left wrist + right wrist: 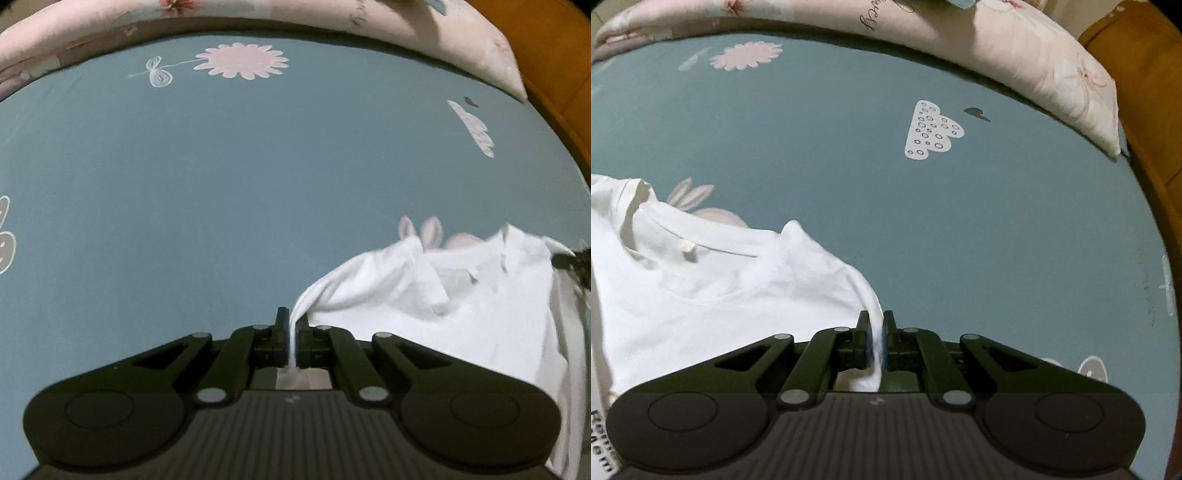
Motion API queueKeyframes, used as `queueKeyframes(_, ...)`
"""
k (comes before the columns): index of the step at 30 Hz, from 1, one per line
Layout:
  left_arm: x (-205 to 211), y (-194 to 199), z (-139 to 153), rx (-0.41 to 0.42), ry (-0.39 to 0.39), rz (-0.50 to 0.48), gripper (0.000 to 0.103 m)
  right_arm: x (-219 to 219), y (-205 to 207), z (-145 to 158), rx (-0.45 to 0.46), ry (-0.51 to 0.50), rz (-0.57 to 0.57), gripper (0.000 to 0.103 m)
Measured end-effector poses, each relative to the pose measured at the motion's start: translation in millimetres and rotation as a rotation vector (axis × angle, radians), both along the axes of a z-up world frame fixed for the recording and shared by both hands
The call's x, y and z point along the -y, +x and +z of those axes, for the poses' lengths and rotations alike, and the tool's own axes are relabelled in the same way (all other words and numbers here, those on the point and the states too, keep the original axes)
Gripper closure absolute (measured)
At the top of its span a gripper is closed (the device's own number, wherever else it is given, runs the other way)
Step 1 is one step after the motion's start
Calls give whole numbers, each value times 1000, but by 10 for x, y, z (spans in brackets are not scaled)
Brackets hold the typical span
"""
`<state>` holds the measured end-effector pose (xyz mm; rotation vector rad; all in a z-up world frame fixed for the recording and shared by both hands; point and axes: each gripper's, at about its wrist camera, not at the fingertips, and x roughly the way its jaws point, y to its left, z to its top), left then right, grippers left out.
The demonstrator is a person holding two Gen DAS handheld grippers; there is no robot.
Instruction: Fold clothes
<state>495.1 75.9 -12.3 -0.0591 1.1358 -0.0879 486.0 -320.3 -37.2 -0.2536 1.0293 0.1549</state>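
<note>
Your left gripper [291, 332] has its fingers closed on a thin fold of the white T-shirt [443, 295]; your right gripper [875, 336] pinches the other shoulder of the shirt [720, 280] the same way. The shirt hangs between them over the blue bed sheet [221, 184], collar toward the pink pillow [1015, 51] along the bed's far edge

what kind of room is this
Most likely a bedroom: the white shirt lies on a bed with a blue printed sheet, a pink floral pillow at its far edge.
</note>
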Motion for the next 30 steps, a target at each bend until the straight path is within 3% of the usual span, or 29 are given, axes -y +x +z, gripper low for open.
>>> queueKeyframes(3, 14, 112, -118, -29, -24, 11, 97, -5, 66, -59, -13, 34, -38, 95)
queueKeyframes(4, 4, 101, -140, -38, -34, 16, 94, -4, 86, -79, -27, 47, -49, 88)
queueKeyframes(7, -42, -3, -142, -66, -40, 23, 71, -2, 8, -39, -38, 67, -53, 77)
queueKeyframes(12, -193, -311, 105, -48, -107, 53, 63, 102, -430, 175, -16, 127, -97, 67)
queueKeyframes(19, -355, -884, 225, -125, -234, 110, 54, 187, -1134, 143, -115, 199, -174, 67)
queueKeyframes(24, -427, -1367, 156, -211, -361, 180, 45, 239, -1517, 58, -208, 267, -248, 67)
queueKeyframes(27, -387, -1602, 113, -235, -382, 197, 44, 276, -1753, 42, -260, 342, -289, 66)
queueKeyframes(30, -359, -1791, 66, -257, -451, 210, 39, 270, -1943, 29, -299, 384, -300, 66)
